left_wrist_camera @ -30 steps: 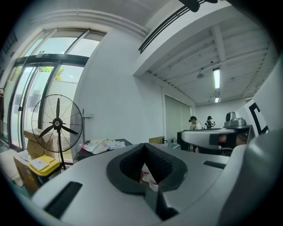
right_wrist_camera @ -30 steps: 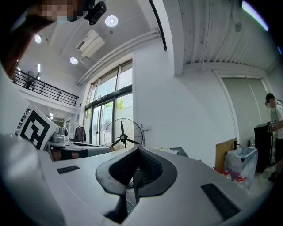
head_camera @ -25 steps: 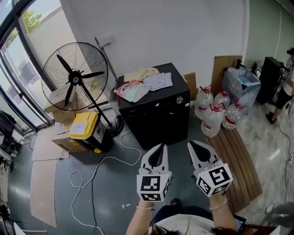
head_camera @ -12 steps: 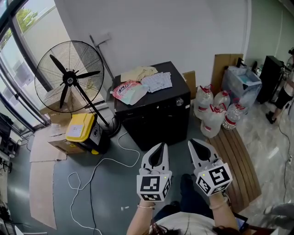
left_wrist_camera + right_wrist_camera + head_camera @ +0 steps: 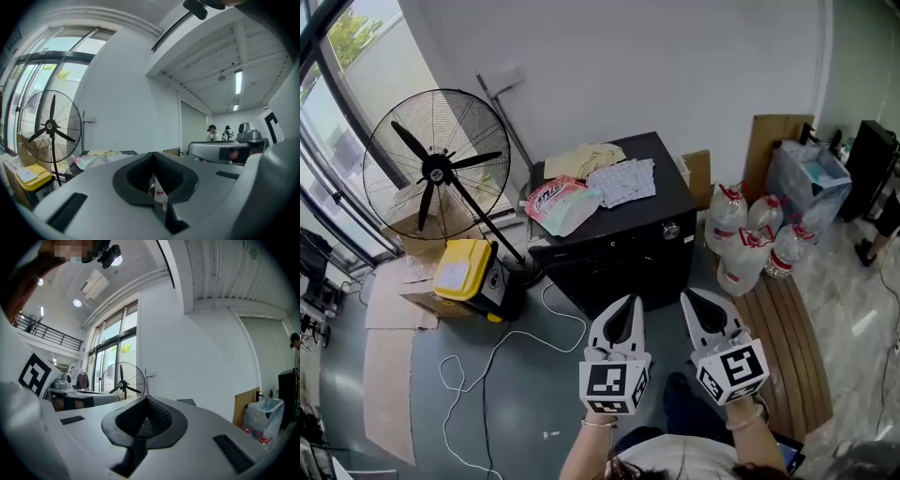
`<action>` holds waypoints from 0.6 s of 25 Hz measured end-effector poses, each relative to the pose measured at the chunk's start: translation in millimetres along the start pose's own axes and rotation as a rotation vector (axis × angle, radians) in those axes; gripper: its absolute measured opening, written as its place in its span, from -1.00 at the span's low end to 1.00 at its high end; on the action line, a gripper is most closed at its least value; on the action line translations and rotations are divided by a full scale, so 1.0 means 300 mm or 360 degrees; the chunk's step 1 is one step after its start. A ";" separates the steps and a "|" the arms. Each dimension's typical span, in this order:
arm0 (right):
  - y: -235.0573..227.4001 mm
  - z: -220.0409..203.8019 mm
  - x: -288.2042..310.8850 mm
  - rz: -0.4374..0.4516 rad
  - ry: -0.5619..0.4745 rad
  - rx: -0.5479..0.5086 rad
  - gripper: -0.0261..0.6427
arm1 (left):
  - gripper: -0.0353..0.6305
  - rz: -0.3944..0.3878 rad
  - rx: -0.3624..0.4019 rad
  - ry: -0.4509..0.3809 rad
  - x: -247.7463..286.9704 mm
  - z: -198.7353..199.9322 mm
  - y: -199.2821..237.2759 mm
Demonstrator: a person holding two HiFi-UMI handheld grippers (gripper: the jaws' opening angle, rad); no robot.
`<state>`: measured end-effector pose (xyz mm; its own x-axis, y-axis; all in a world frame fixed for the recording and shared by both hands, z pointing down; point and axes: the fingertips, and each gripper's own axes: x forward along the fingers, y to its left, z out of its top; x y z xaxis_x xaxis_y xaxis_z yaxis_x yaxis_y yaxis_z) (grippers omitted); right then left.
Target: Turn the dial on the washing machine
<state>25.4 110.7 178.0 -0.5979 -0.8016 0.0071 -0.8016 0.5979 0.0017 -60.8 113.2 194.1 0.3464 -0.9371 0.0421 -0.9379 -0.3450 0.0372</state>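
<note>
Left hand-held gripper [image 5: 627,302]: jaws pressed together, nothing between them. Right hand-held gripper [image 5: 689,298]: likewise closed and empty. The two are side by side, pointing level, well short of the washing machine [image 5: 609,248].

Machine: black box against the white wall [image 5: 656,75], between standing fan [image 5: 436,169] and water bottles [image 5: 745,234]. Cloths and packets [image 5: 581,192] piled on top of it.

Dial [image 5: 671,229]: small silvery knob at the upper right of the front panel, on the right gripper's side.

Judgement: dial is rigid, round, smooth-looking, probably slick; may turn in stiff clicks. Machine is heavy and won't shift under the twist. Best hold is across the rim, one jaw on either side, square on, then roll the wrist. Jaws must spread first, and the approach is not yet finished
</note>
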 end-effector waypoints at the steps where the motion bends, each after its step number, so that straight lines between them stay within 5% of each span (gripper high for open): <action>1: -0.020 -0.001 0.022 0.0016 0.0009 -0.0026 -0.85 | -0.85 0.0009 -0.0005 0.0002 0.031 0.000 0.004; 15: -0.266 -0.087 0.273 0.0174 0.0098 -0.0142 -0.84 | -0.85 0.0145 0.0000 0.0004 0.355 -0.068 0.046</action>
<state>40.5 -2.5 204.4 -0.6778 -0.7315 0.0734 -0.7264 0.6818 0.0863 -36.3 9.7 219.4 0.2595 -0.9646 0.0479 -0.9655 -0.2581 0.0330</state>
